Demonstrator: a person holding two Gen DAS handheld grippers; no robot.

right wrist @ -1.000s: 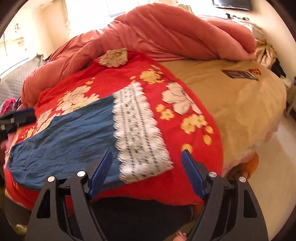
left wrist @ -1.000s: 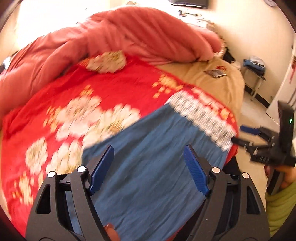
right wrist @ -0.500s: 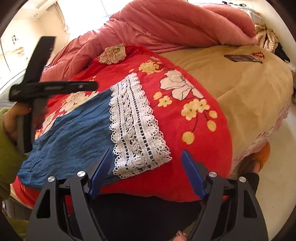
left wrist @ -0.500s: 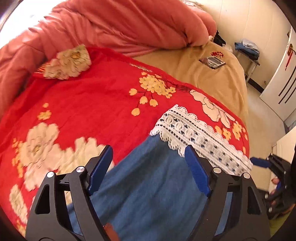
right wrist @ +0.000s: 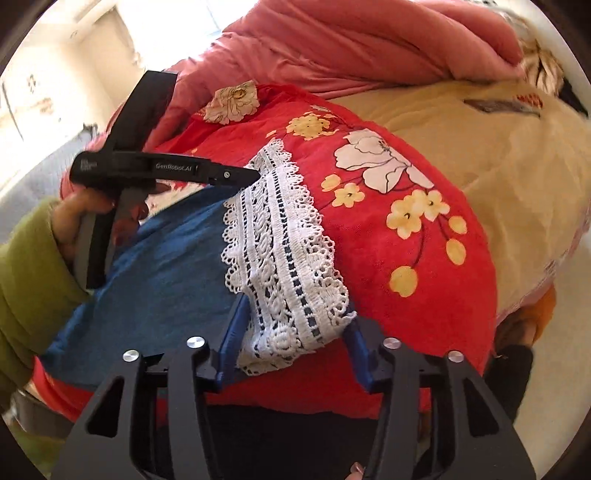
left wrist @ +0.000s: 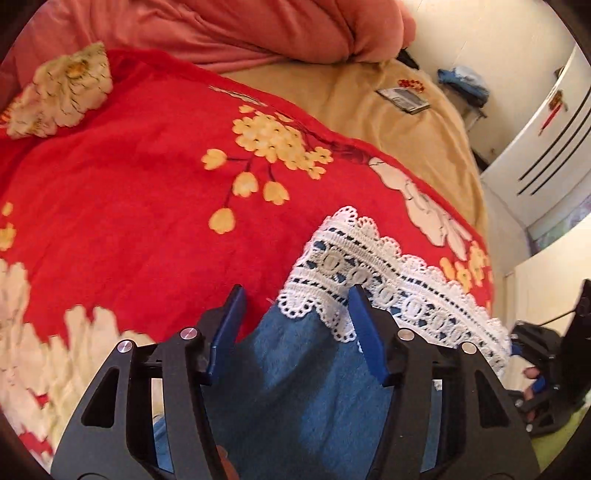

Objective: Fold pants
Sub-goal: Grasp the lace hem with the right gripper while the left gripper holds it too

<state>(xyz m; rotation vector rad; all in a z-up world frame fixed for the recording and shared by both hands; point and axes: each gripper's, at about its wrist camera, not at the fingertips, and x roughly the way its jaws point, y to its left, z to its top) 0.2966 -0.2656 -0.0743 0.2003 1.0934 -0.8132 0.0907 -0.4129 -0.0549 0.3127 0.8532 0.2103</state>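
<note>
Blue pants (left wrist: 295, 387) with a white lace hem (left wrist: 388, 269) lie flat on a red flowered blanket (left wrist: 129, 203). My left gripper (left wrist: 295, 291) straddles the hem's far corner. Its jaws are closing with the pants' edge between them, and a gap remains at the left pad. In the right wrist view the same left gripper (right wrist: 251, 173) points at the lace hem (right wrist: 280, 229) from the left, held by a hand in a green sleeve. My right gripper (right wrist: 295, 314) straddles the hem's near corner, its jaws closing around the lace without clamping it.
A pink duvet (left wrist: 221, 29) is heaped at the back of the bed. Right of the blanket is a tan sheet (left wrist: 388, 122) with a flat packet (left wrist: 404, 99) on it. The bed's edge drops to the floor (right wrist: 554, 350) at the right. A white cabinet (left wrist: 546, 140) stands beyond.
My left gripper has travelled along the pants to the lace hem's far corner and sunk toward it. My right gripper has dipped onto the near corner. Both pairs of jaws have narrowed.
</note>
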